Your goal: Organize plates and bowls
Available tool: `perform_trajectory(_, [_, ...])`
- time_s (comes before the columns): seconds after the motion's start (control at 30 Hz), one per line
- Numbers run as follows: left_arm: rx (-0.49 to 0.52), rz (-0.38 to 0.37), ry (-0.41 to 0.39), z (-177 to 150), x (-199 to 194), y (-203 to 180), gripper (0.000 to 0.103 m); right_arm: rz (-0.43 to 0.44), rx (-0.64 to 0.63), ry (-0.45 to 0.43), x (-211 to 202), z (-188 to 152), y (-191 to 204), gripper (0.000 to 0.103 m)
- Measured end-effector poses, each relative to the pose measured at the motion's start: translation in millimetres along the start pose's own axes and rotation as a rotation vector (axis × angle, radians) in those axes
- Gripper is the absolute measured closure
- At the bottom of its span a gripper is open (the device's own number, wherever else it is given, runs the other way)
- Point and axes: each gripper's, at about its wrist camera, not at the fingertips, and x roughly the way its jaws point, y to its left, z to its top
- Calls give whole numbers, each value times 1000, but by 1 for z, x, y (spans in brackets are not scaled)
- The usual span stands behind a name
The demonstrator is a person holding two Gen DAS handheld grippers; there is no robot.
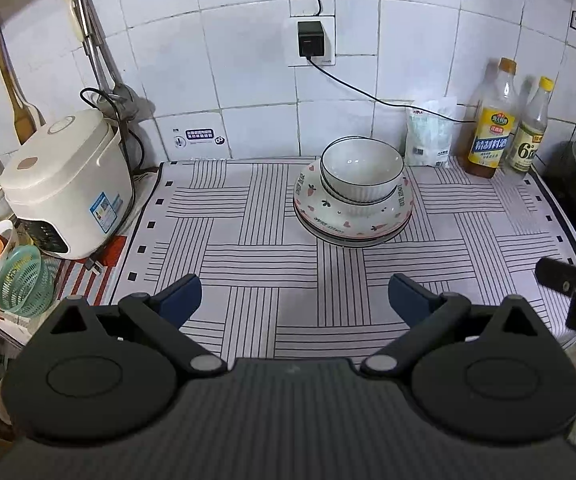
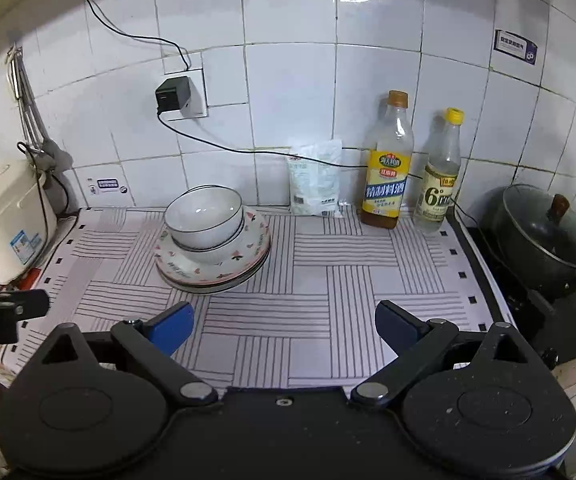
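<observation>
Black lidded pot (image 2: 544, 236) whole in right view; left view clips it.

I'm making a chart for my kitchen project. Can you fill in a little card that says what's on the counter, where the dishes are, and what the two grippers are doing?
dishes: two white bowls nested, standing on stacked plates
surface: striped mat on the counter
behind the dishes: white bag, two bottles by the tiled wall
left side: white rice cooker
right side: lidded black pot
left gripper: open, holding nothing
right gripper: open, holding nothing
</observation>
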Motion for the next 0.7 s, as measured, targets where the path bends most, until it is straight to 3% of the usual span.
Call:
perform_trajectory(0.43, [8,43,8,-12,-10,2,2,-21,-29,39,-16,-10,6,4])
perform_trajectory(0.7, [1,52,15,-16,-14,4,2,-27,-54,17,-25,-11,12,4])
